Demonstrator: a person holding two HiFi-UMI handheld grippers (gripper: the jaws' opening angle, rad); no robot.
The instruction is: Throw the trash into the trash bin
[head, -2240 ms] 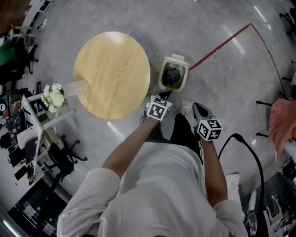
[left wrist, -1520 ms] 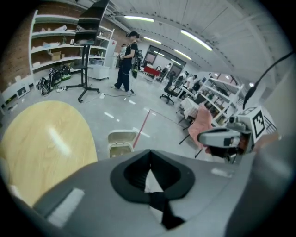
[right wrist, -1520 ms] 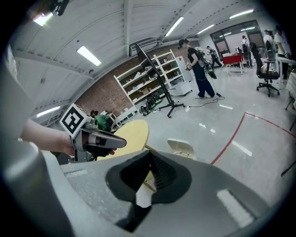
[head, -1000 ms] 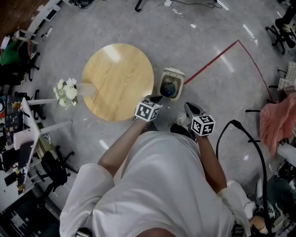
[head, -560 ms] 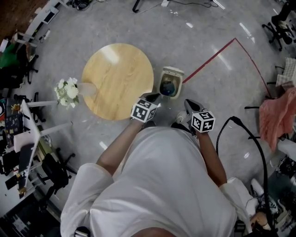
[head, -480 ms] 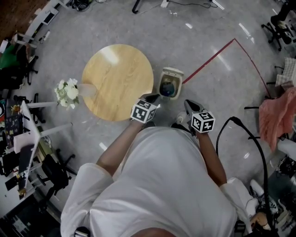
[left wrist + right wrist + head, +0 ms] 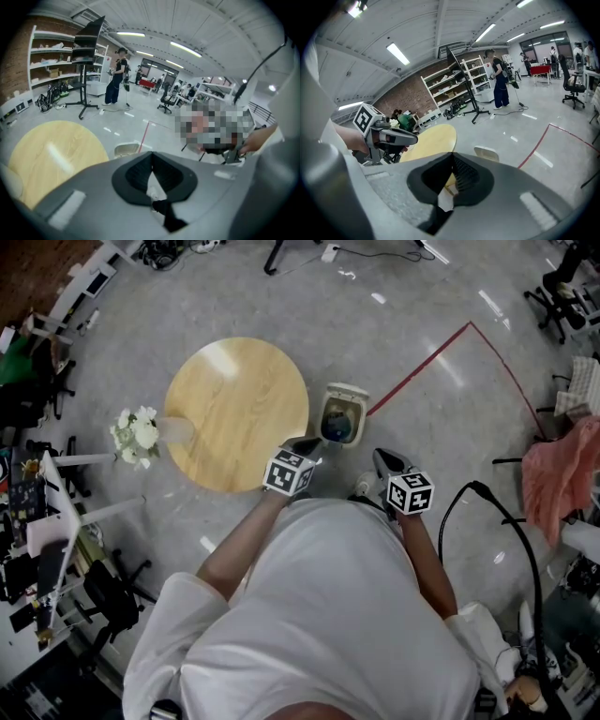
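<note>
A small cream trash bin [image 7: 339,414] stands on the floor with its lid tipped open, just right of the round wooden table [image 7: 234,413]. Something dark and bluish [image 7: 337,425] lies inside it. My left gripper [image 7: 308,442] hovers just in front of the bin, shut with nothing between its jaws. In the left gripper view the left gripper [image 7: 151,153] points toward the bin [image 7: 126,149]. My right gripper [image 7: 381,457] hangs to the bin's right, also shut and empty. In the right gripper view the right gripper [image 7: 452,153] faces the bin's lid [image 7: 487,153] and the table [image 7: 433,139].
A vase of white flowers [image 7: 136,432] stands left of the table. Red tape [image 7: 417,371] runs across the grey floor behind the bin. A black cable [image 7: 506,521] and a pink cloth [image 7: 553,474] lie at the right. Desks and chairs crowd the left edge. A person [image 7: 115,75] stands far off.
The head view has drawn back, so table and bin look smaller than in the earliest frame. Both grippers have pulled slightly back from the bin toward the body, still shut.
</note>
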